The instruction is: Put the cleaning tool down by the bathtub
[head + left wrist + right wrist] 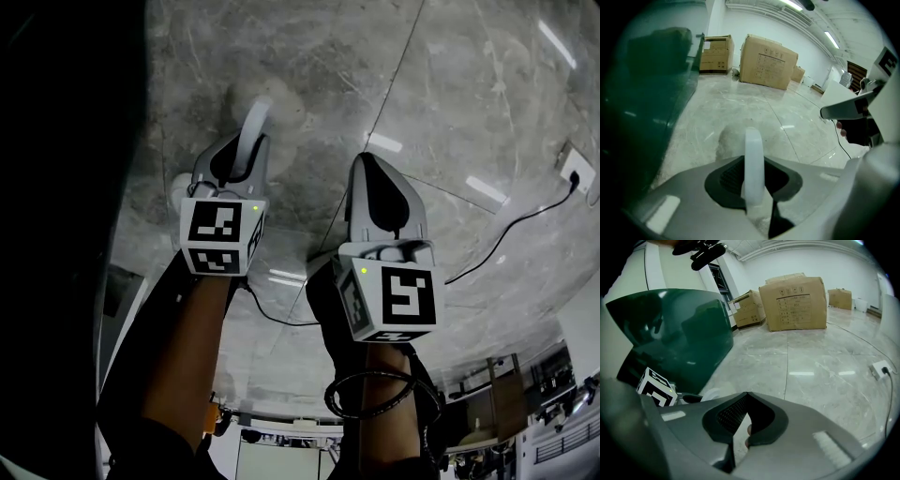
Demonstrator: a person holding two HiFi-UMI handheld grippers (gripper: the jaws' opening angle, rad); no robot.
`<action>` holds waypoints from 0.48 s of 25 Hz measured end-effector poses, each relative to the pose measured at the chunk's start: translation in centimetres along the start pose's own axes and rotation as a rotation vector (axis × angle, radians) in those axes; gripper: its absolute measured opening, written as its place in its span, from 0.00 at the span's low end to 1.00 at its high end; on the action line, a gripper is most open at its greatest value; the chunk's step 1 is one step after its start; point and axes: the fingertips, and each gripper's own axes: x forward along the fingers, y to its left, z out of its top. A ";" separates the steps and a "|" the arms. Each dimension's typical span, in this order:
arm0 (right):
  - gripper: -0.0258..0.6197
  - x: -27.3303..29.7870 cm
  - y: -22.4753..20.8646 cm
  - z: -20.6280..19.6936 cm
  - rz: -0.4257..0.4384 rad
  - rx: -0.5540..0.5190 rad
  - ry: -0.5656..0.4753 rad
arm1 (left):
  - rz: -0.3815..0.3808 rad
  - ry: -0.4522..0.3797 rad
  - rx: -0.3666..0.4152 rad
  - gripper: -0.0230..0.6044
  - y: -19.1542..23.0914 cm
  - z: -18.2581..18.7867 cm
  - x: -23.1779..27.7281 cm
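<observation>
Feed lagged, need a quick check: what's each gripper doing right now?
Left gripper: closed on the white tool handle.
Right gripper: closed, empty.

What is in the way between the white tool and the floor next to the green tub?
Nothing that I can see. The left gripper is shut on the tool, and the floor beside the tub looks bare in front of it.

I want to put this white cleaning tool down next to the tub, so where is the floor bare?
Bare floor runs along the green bathtub wall, straight ahead of the left gripper holding the cleaning tool, up to the cardboard boxes. To the right it's busier: a black cable trails to a socket block.
</observation>
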 end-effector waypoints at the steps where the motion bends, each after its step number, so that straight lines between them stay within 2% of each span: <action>1: 0.08 0.1 -0.1 -0.3 0.001 0.001 0.003 | 0.000 0.002 0.000 0.18 0.0 -0.3 0.2; 12: 0.08 1.3 -0.3 -1.6 0.014 0.006 0.006 | 0.011 0.017 0.001 0.18 0.2 -1.9 1.8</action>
